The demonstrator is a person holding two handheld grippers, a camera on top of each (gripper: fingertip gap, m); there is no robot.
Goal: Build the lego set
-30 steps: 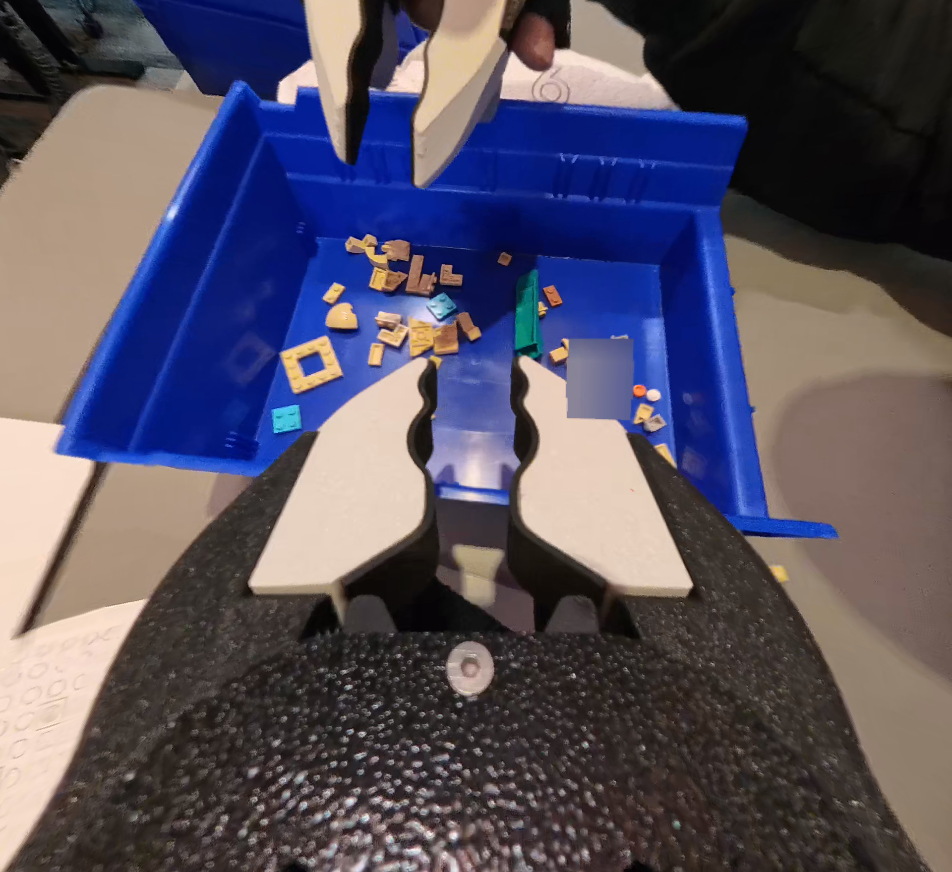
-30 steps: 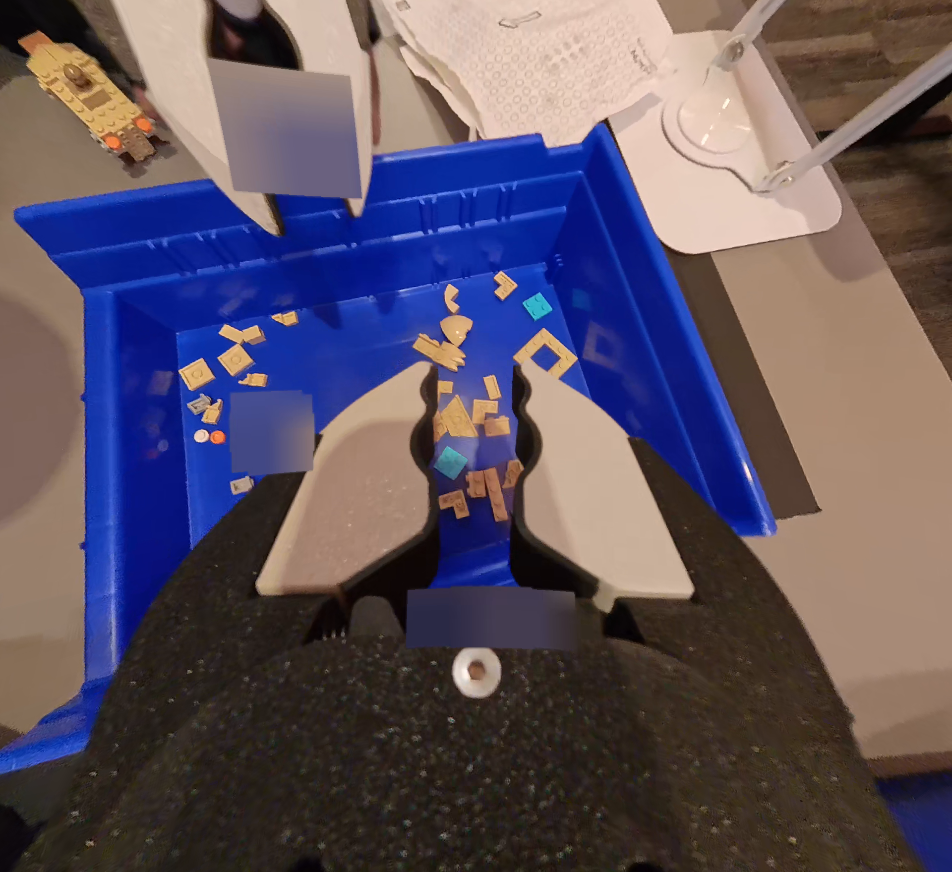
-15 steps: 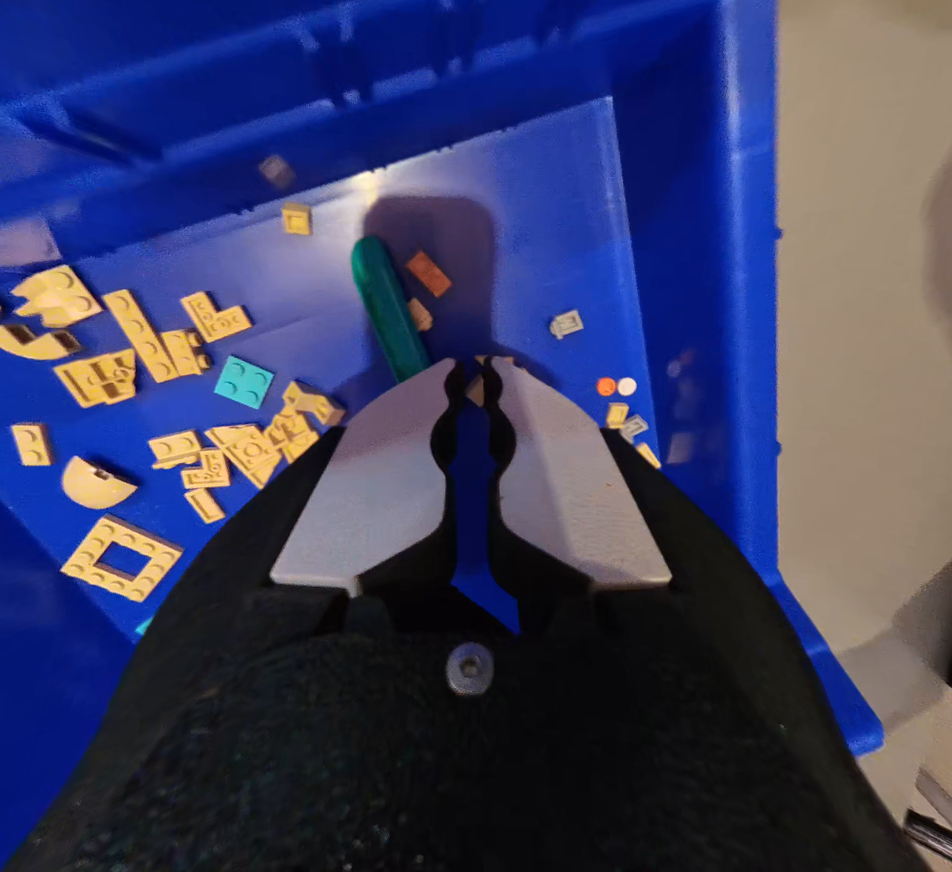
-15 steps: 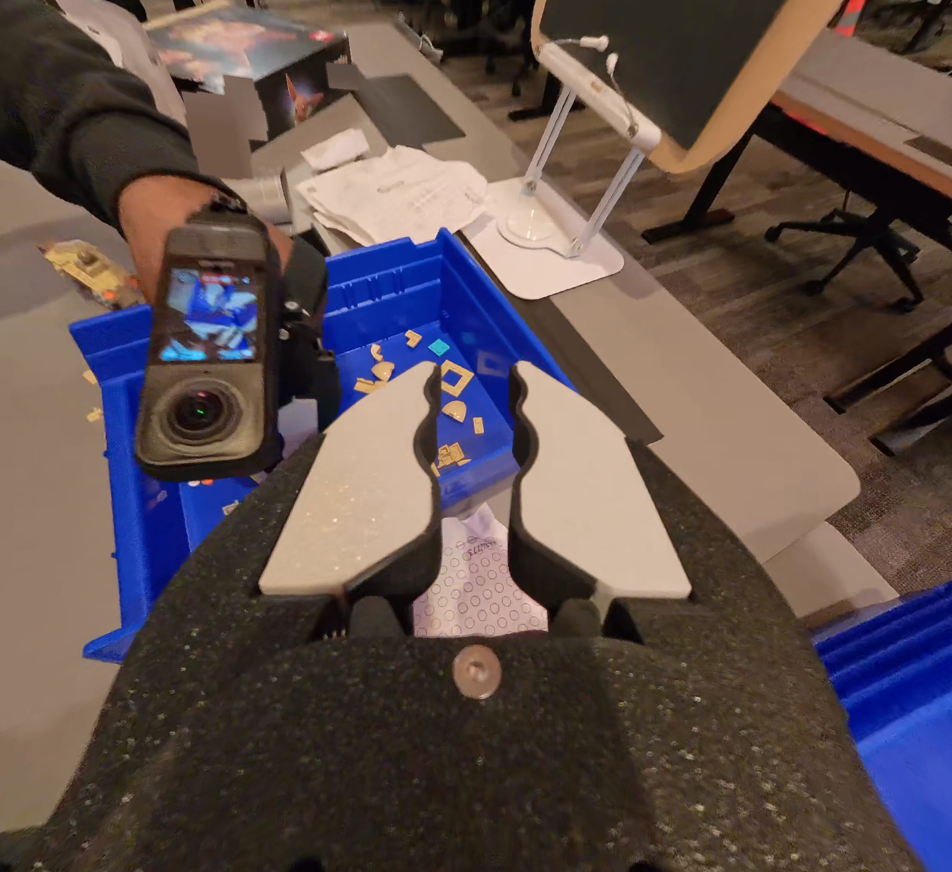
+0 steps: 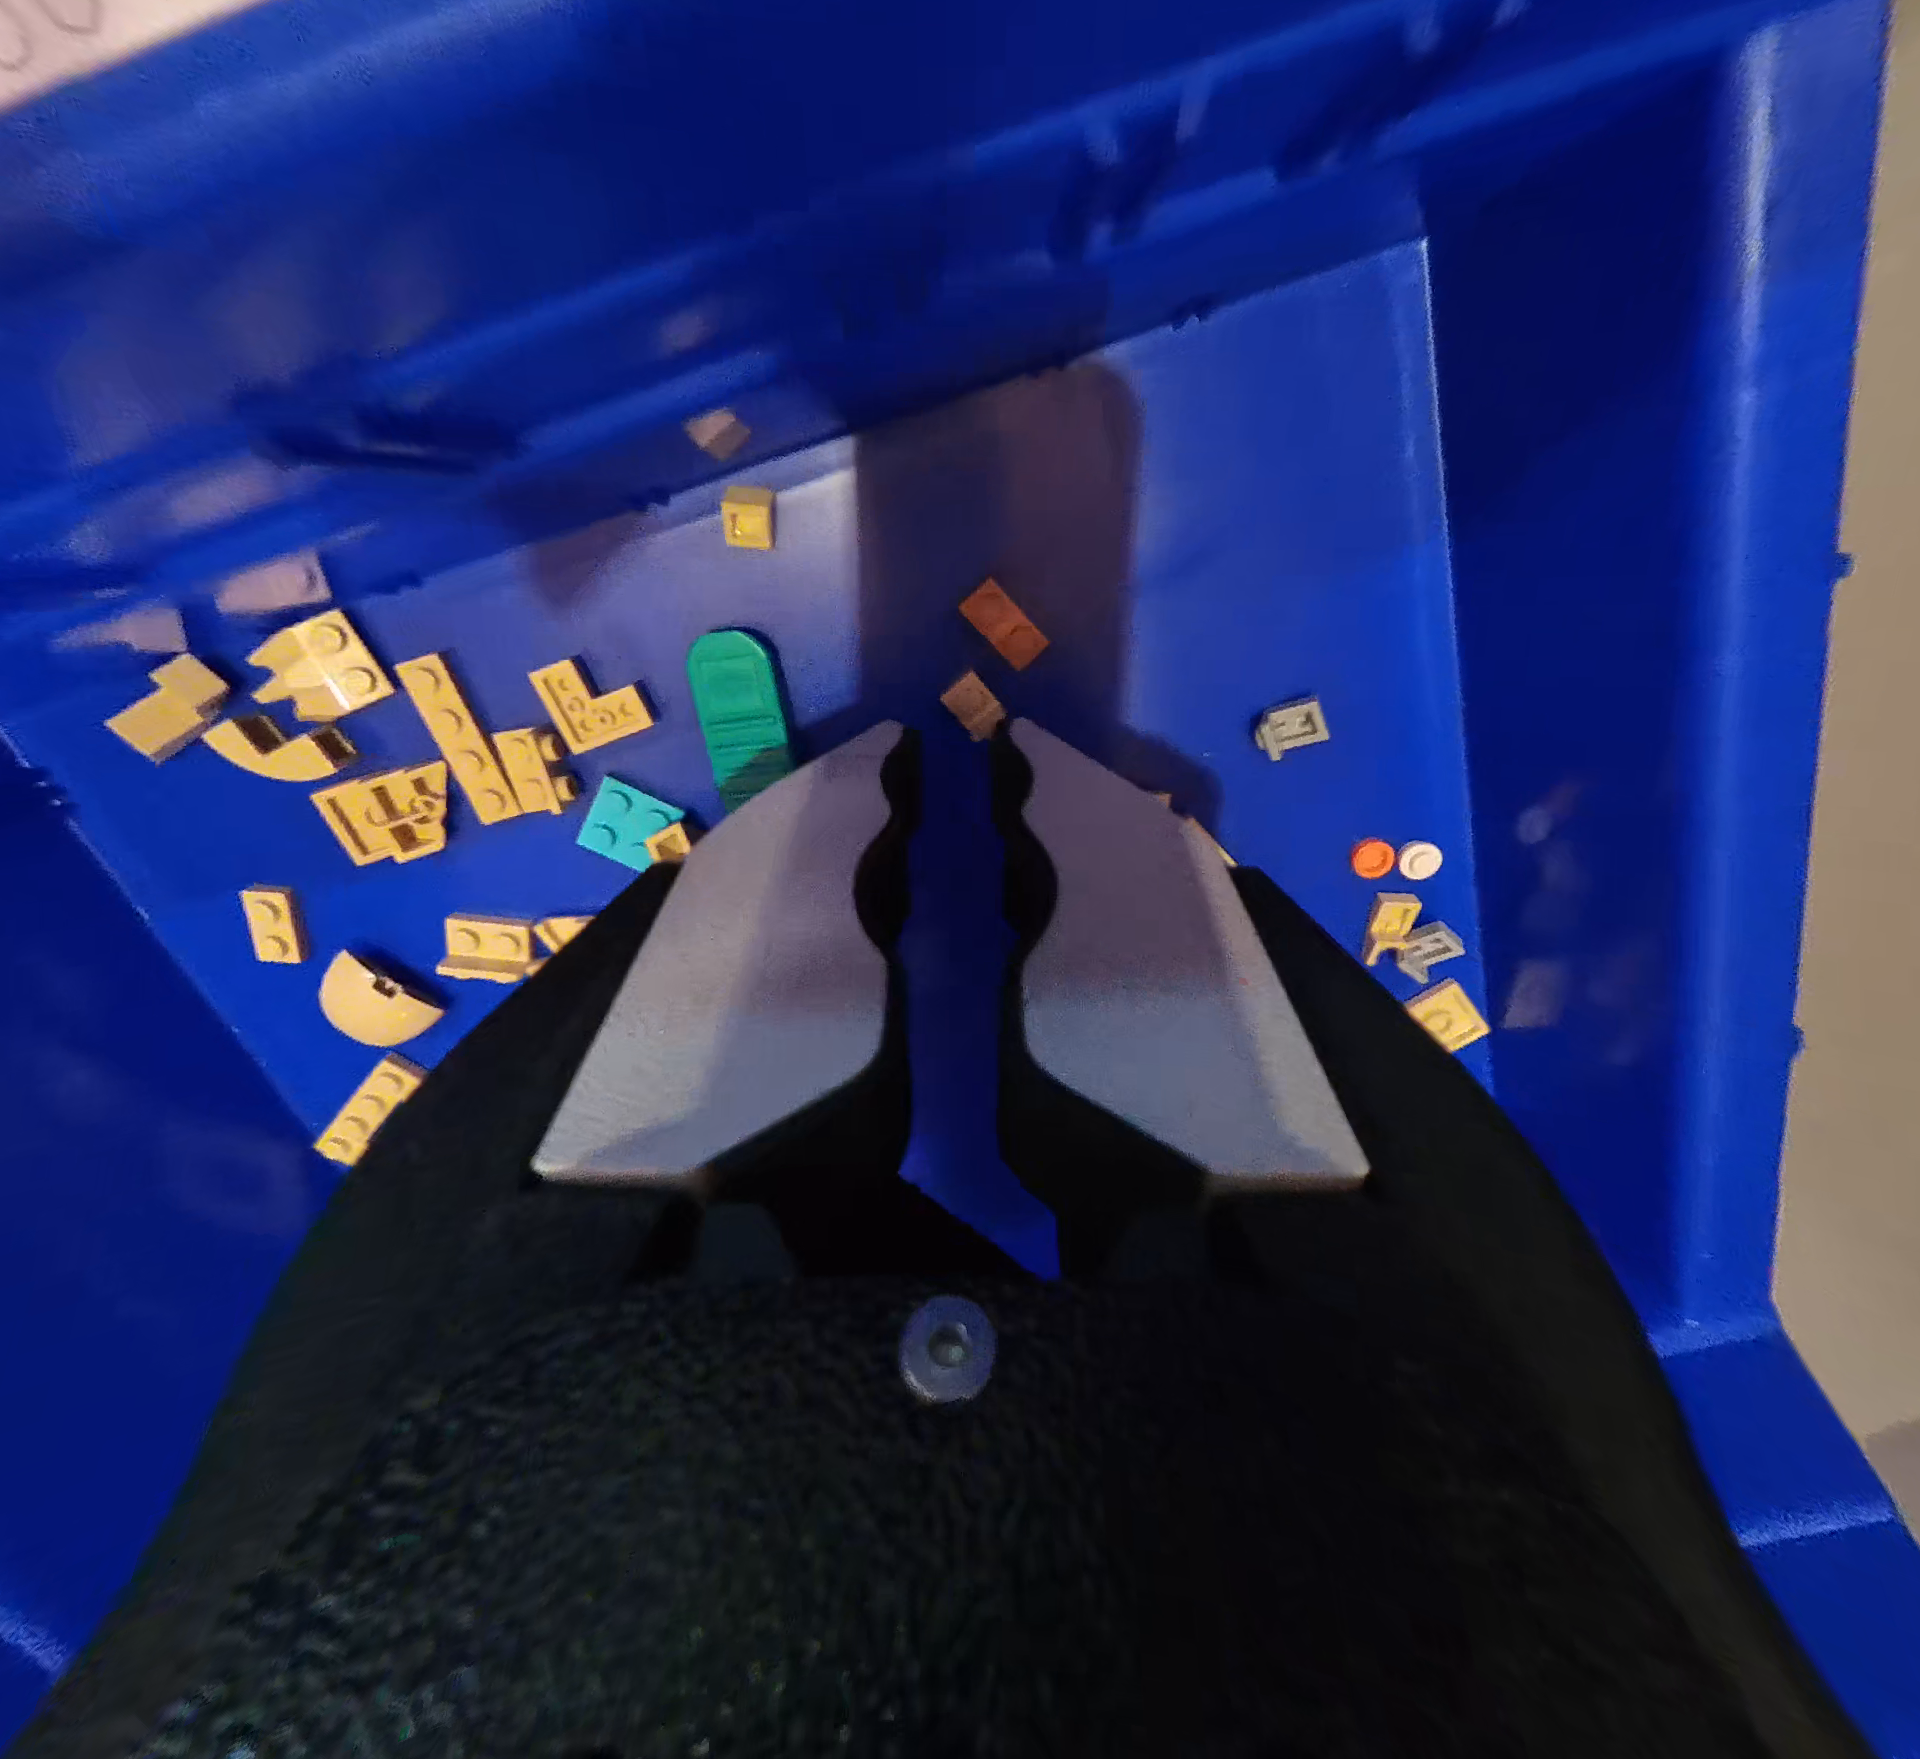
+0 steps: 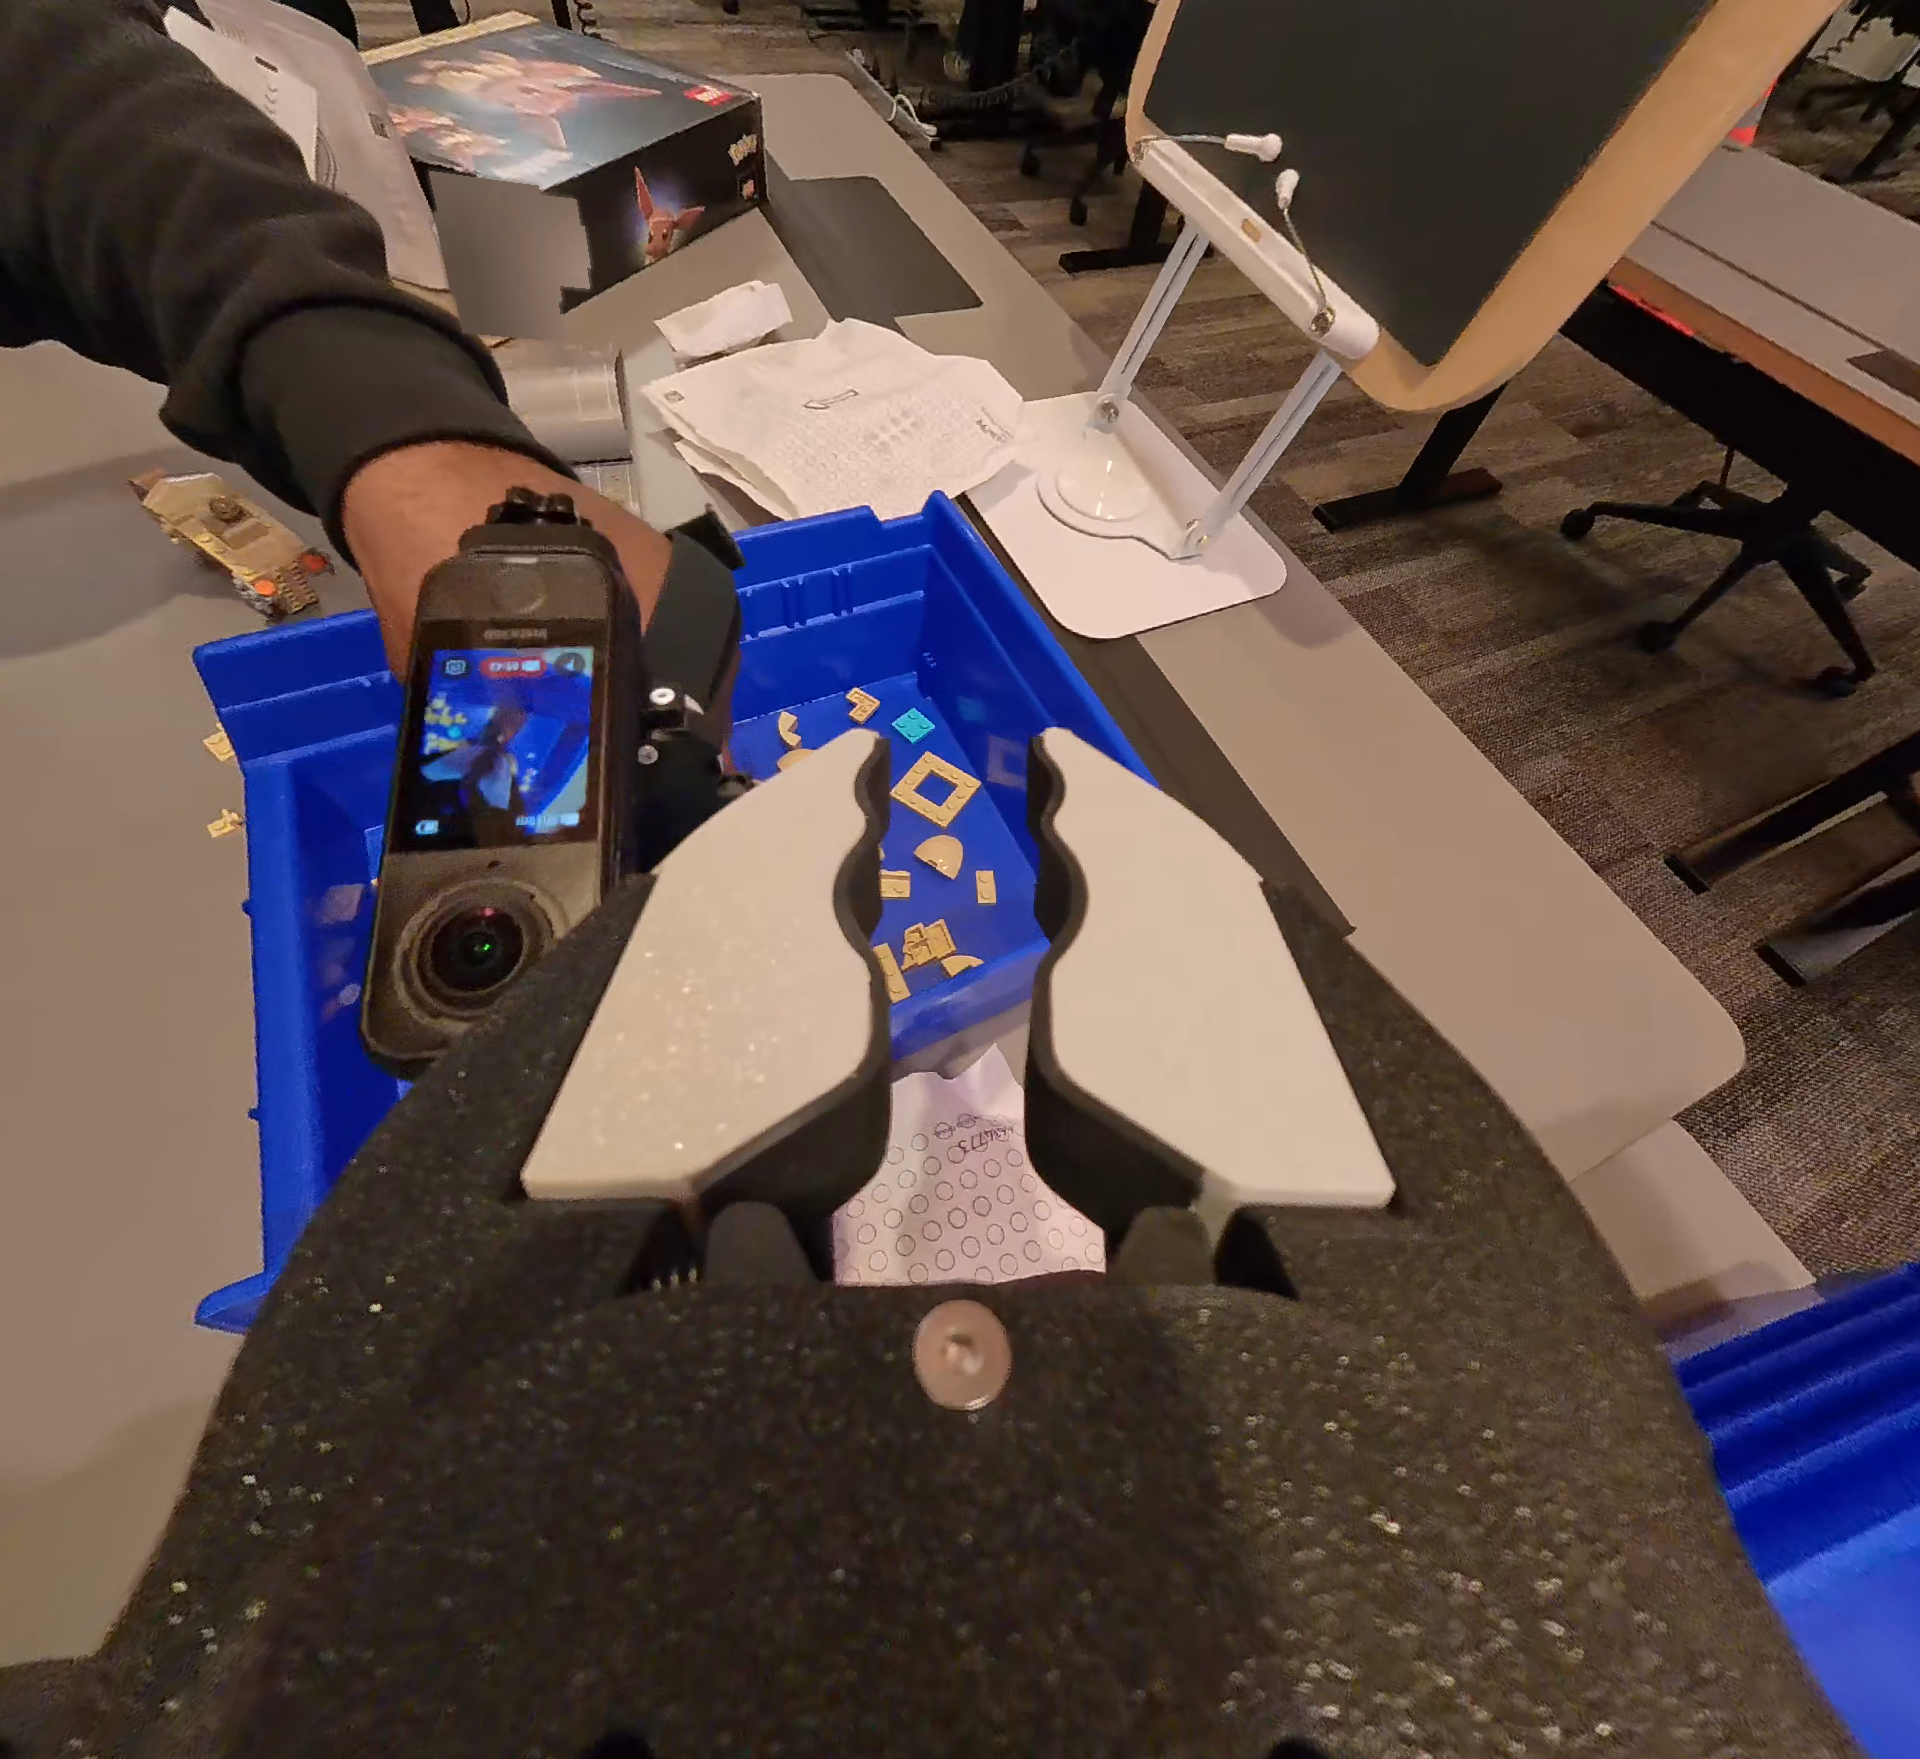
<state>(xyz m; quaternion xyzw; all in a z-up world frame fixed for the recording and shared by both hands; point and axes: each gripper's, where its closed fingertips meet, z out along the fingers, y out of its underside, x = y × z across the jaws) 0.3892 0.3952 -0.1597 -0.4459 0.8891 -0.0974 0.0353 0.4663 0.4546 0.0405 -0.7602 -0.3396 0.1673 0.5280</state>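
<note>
Lego pieces (image 5: 488,753), mostly tan, lie scattered on the floor of our blue bin (image 5: 1600,483), which sits on a grey table (image 6: 1382,836) beside crumpled paper bags (image 6: 831,431), a white lamp base (image 6: 1132,514) and a boxed set (image 6: 582,140), with office desks and chairs behind. Our left gripper (image 5: 948,735) hangs low in the bin, its jaws a narrow gap apart and empty, tips just beside a small brown piece (image 5: 974,701) and a green separator tool (image 5: 738,701). Our right gripper (image 6: 956,748) hovers above the bin's near edge, jaws moderately apart and holding nothing.
</note>
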